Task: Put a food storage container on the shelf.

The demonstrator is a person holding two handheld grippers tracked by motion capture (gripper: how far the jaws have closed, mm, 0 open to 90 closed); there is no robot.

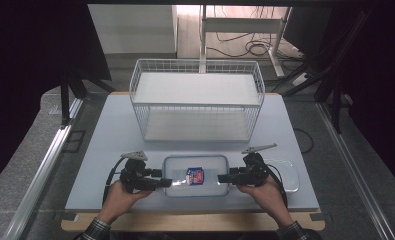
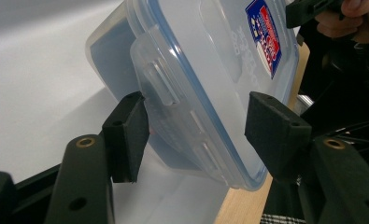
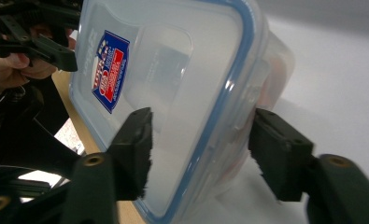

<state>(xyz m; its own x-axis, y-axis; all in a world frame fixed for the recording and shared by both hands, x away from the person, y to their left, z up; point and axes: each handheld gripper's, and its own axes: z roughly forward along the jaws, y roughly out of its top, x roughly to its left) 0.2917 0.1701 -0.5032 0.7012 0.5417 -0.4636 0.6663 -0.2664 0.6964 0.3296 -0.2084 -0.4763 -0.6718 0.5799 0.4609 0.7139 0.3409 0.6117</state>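
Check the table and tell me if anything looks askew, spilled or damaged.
Nothing stands out. The lidded plastic container lies flat and square near the table's front edge, lid on, no spill around it. The wire basket stands upright behind it. The left gripper and right gripper straddle the container's two ends.
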